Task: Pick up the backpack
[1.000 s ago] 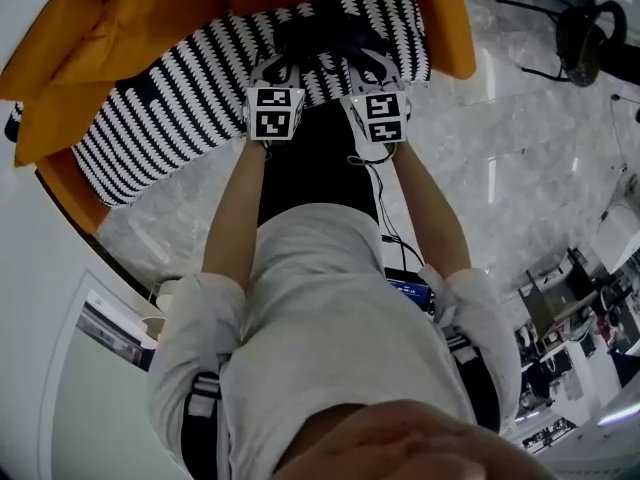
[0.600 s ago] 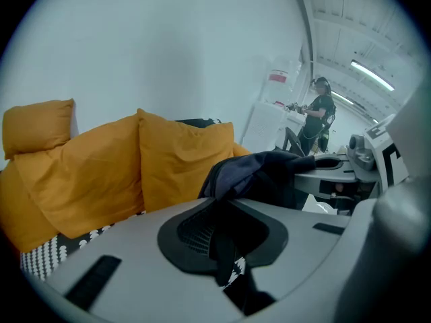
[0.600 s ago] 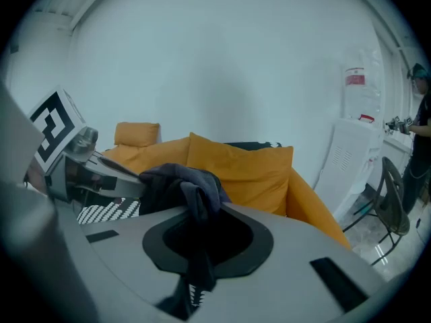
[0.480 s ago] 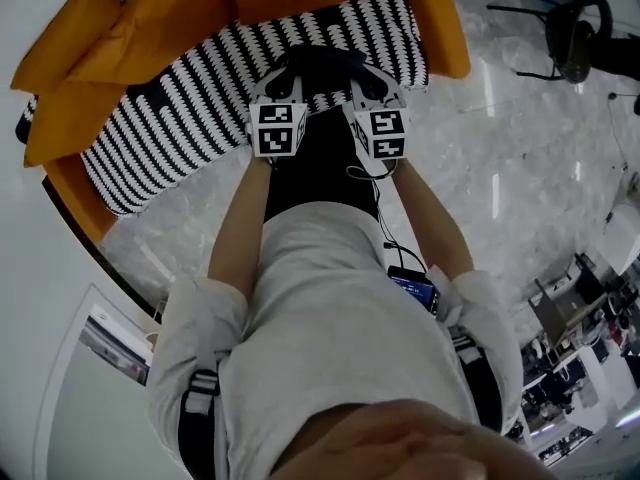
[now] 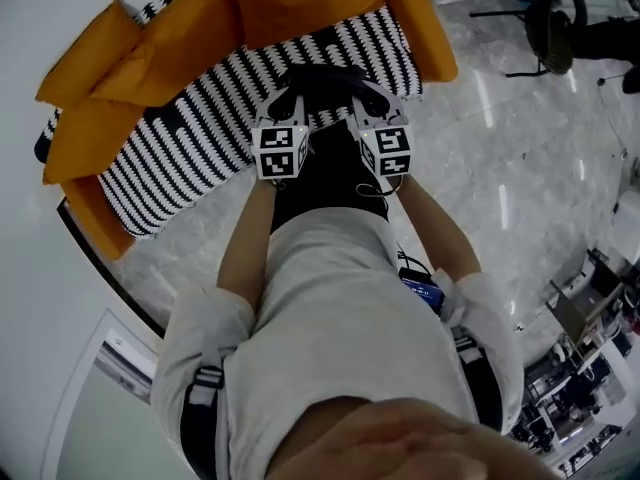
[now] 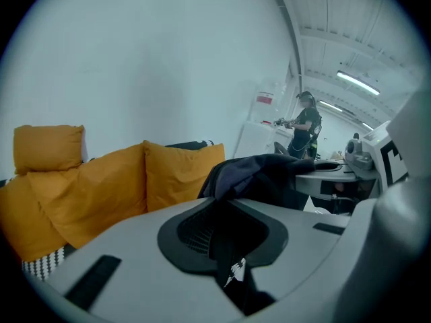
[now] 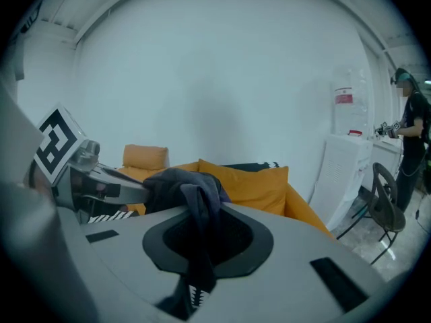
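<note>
1. The left tool (image 5: 288, 96) is nearly closed, clamped on a dark fold of the backpack (image 5: 322, 76).
2. The right tool (image 5: 368, 96) is also narrow, gripping dark fabric of the same backpack.
3. The backpack hangs between both tools over a black-and-white striped sofa (image 5: 190, 143), in front of its orange cushions (image 5: 170, 43).

Backpack (image 5: 322, 80) over sofa seat (image 5: 180, 158); cushions (image 5: 170, 28) behind.
</note>
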{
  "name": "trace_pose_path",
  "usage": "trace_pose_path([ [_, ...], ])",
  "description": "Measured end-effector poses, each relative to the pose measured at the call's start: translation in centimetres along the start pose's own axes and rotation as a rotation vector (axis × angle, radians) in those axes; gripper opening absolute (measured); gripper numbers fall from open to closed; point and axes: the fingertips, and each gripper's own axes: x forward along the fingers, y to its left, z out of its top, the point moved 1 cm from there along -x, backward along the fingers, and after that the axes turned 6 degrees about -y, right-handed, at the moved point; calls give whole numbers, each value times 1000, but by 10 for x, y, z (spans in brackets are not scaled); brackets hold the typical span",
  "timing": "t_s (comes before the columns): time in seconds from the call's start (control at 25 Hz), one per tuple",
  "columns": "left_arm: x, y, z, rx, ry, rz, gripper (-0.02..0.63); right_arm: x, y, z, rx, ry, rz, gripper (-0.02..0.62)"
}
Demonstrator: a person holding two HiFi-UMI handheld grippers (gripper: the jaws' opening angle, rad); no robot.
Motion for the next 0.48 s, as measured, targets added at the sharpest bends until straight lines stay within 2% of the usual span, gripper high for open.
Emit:
trace_pose_path([
  [0.28,-32,-10,38,9,-49,-6,46,-24,9,41,-18,-21,33,63],
  [0.48,-52,-23,63,34,-86,24,46,-43,9,68,-27,-51,62,62],
])
